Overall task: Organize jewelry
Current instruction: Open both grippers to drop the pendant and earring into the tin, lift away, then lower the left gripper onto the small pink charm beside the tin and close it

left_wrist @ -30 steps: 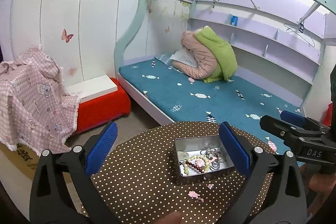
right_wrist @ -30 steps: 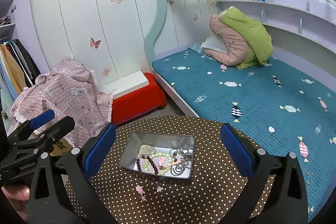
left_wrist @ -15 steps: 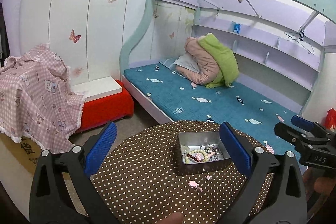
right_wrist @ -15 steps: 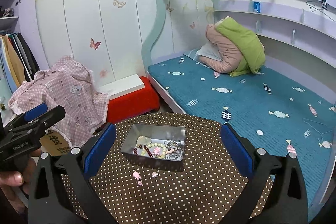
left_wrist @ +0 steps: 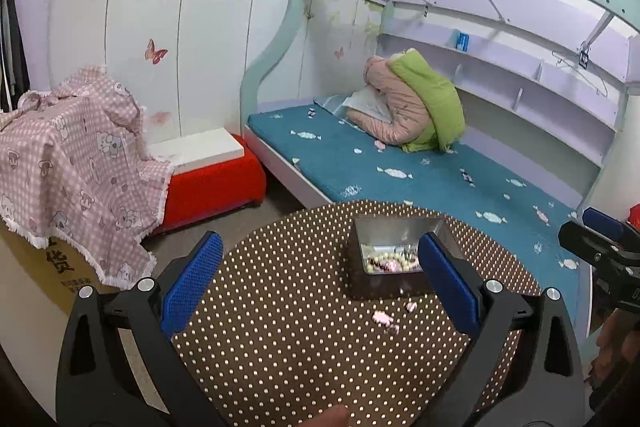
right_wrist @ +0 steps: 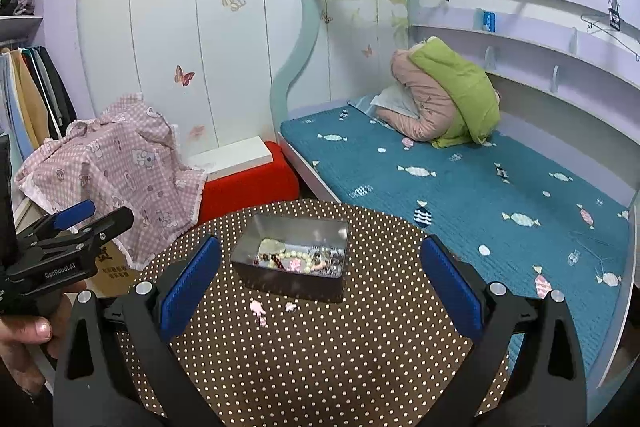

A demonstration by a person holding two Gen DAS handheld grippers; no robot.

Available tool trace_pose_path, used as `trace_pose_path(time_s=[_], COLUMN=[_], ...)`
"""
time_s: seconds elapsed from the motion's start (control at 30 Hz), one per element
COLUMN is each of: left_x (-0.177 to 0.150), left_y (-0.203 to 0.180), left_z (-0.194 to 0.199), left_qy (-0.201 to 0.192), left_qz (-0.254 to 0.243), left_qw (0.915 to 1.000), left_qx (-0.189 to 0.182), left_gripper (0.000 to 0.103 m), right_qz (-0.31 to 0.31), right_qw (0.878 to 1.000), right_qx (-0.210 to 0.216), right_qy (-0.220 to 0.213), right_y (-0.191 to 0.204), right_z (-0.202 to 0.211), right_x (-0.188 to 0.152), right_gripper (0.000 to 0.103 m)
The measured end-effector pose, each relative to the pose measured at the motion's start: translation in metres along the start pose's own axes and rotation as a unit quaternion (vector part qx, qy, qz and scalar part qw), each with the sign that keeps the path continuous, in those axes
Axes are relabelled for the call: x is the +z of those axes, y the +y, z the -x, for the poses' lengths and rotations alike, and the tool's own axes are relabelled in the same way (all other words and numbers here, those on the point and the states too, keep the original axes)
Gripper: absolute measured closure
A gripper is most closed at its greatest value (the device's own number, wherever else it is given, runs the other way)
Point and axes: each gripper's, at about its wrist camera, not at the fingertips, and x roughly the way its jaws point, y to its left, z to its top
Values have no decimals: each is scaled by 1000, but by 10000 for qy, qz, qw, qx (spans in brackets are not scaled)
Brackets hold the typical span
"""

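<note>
Blue pads spread wide on both my tongs, nothing held in either: left gripper (left_wrist: 320, 291) and right gripper (right_wrist: 320, 287) hang above the near part of the polka-dot table (right_wrist: 360, 359), clear of everything. Straight ahead of the right tongs, just past the fingertips, sits the metal tin (right_wrist: 292, 259) with the jewelry in it: bead bracelets (right_wrist: 280, 259), something pink, some silvery bits I can't resolve. From the left tongs the tin (left_wrist: 394, 257) is ahead and slightly right, partly behind my right pad (left_wrist: 448, 283). Two small pink pieces (right_wrist: 258, 309) lie loose on the cloth between the tongs and the tin's near wall, close to it. Risks, my guess: those pieces are tiny and flat, so wide pads may pinch cloth with them or flick them off the table. The tin looks light; nudging its wall could slide it toward the far edge, beyond which is the bed (right_wrist: 480, 187). Beads look tangled, so lifting one strand may drag others out. Both tongs converging on the tin could collide.
</note>
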Motion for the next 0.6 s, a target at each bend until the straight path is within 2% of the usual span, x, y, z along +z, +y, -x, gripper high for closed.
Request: trace_pose_path(time_s=[0.33, 0.6], left_x=[-45, -73], left_y=[-19, -32], left_z=[-27, -66], left_qy=[566, 994], left_qz=[-207, -277], left_qw=[9982, 9947], left_qx=[-54, 12], left_gripper=[5, 5], right_qz=[-206, -351], right_qw=[9985, 9958], right_qx=[-139, -215], right_qy=[491, 813], right_y=[-13, -23], right_z=[-25, -45], right_x=[-35, -55], right_gripper=[7, 7])
